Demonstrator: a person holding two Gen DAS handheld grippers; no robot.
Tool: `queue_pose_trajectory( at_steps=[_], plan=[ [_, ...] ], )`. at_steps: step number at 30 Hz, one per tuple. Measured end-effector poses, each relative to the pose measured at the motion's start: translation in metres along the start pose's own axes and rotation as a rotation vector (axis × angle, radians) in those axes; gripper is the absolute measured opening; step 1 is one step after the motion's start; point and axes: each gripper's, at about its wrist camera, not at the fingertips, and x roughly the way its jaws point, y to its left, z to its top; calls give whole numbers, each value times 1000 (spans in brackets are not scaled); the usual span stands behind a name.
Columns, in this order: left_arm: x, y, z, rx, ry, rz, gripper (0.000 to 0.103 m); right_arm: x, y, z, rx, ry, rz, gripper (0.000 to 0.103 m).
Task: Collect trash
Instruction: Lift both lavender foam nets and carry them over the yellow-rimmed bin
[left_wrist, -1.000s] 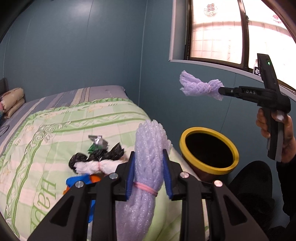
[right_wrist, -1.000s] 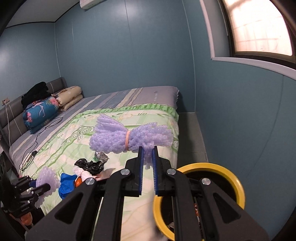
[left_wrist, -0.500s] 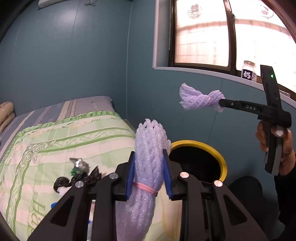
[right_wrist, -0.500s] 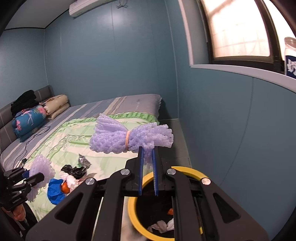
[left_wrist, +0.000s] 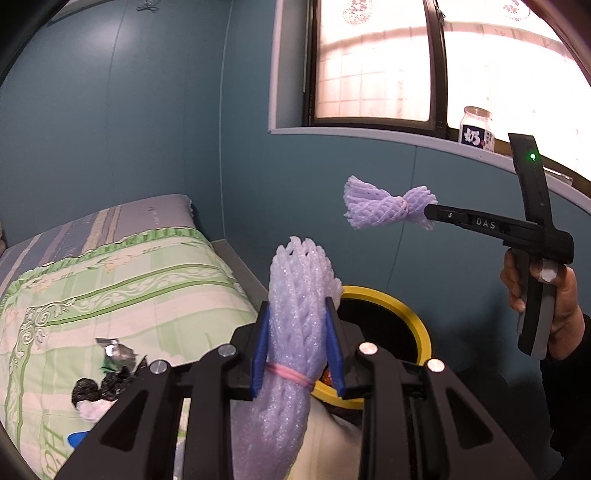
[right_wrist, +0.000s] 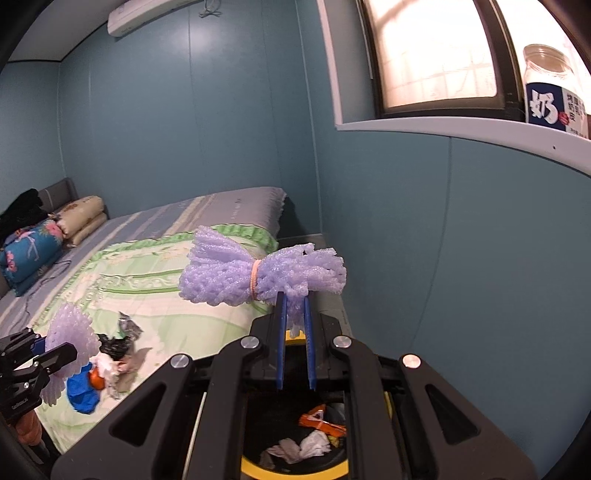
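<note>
- Right wrist view: the right gripper (right_wrist: 294, 314) is clamped on one end of a purple foam-net bundle (right_wrist: 258, 271) tied with a pink rubber band; the bundle sticks out sideways, above the far rim of the yellow-rimmed bin (right_wrist: 295, 470).
- The bin already holds scraps: an orange wrapper (right_wrist: 321, 422) and crumpled tissue (right_wrist: 299, 448).
- Left wrist view: the left gripper (left_wrist: 298, 332) is closed on a paler foam-net roll (left_wrist: 295, 314), gripped just above its pink band and standing upright between the blue pads; the bin's rim (left_wrist: 417, 321) lies just beyond.
- Left on the bed (right_wrist: 155, 280): a black bag (right_wrist: 112, 345), a foil wrapper (right_wrist: 129, 326), a blue scrap (right_wrist: 83, 393) and white pieces beside them.
- Judged progress: partway; two pieces are lifted but not dropped, and the heap waits.
- Pose: both grippers point forward and somewhat down, the right one over the bin mouth, the person's right hand (left_wrist: 554, 306) gripping the handle upright.
</note>
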Motion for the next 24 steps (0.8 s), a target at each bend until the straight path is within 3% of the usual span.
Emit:
queue_pose_trajectory(
  at_steps=[16, 24],
  plan=[
    [82, -28, -5, -1, 109, -109, 26, 37, -24, -17, -17, 105, -91, 8],
    [121, -36, -15, -6, 176, -139, 26, 67, -38, -32, 1, 186, -95, 8]
  ],
)
